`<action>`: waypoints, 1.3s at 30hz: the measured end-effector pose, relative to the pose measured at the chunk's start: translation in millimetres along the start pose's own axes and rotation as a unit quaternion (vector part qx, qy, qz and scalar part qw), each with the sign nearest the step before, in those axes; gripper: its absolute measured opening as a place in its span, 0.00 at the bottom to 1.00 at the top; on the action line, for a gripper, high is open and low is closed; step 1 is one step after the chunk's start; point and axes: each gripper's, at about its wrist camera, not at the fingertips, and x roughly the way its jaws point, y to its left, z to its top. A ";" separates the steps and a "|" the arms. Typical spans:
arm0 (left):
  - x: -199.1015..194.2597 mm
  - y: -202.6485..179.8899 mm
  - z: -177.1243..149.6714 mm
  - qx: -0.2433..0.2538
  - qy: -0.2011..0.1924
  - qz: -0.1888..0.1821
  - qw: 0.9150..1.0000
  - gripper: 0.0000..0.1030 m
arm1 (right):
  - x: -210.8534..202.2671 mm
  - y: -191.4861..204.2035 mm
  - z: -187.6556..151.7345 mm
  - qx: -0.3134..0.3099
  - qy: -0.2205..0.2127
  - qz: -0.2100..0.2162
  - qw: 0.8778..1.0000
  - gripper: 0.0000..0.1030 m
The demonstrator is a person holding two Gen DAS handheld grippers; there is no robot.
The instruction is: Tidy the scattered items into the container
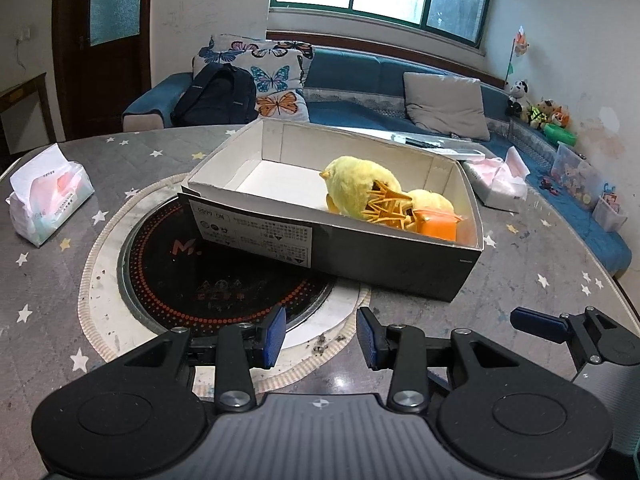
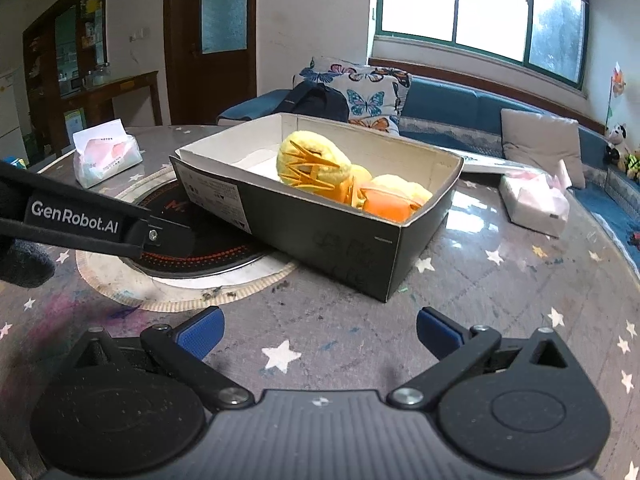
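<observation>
Holding both tongs low over the table [image 2: 500,280], I have nothing gripped. My left gripper [image 1: 321,336] stands partly open, a moderate gap between its blue pads; my right gripper [image 2: 320,334] stands wide open. Neither touches anything.

The shoe box [image 1: 360,252] lies straight ahead of both tongs, resting partly over the round cooktop [image 1: 192,276]. Its long axis runs from ahead-left to ahead-right of my left tongs, with the near long wall facing me. In the right wrist view, the box's near corner points toward my right tongs, which appear the closer of the two.

Inside, at the right-hand end, sit two yellow plush chicks [image 1: 360,192] with an orange toy [image 1: 438,226]. No loose toy shows on the table near either tong, so I judge the tidying largely complete. Tissue packs [image 1: 48,196] lie well apart, ahead-left and ahead-right.
</observation>
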 end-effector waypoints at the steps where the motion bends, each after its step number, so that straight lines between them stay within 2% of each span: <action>1: 0.6 -0.1 -0.4 0.000 0.001 0.002 1.000 0.40 | 0.5 0.5 -0.4 0.000 0.001 -0.001 1.000 1.00; 39: 12.2 1.8 -1.0 0.006 0.004 0.020 1.000 0.40 | 23.1 6.4 -4.0 0.019 0.049 0.006 0.999 1.00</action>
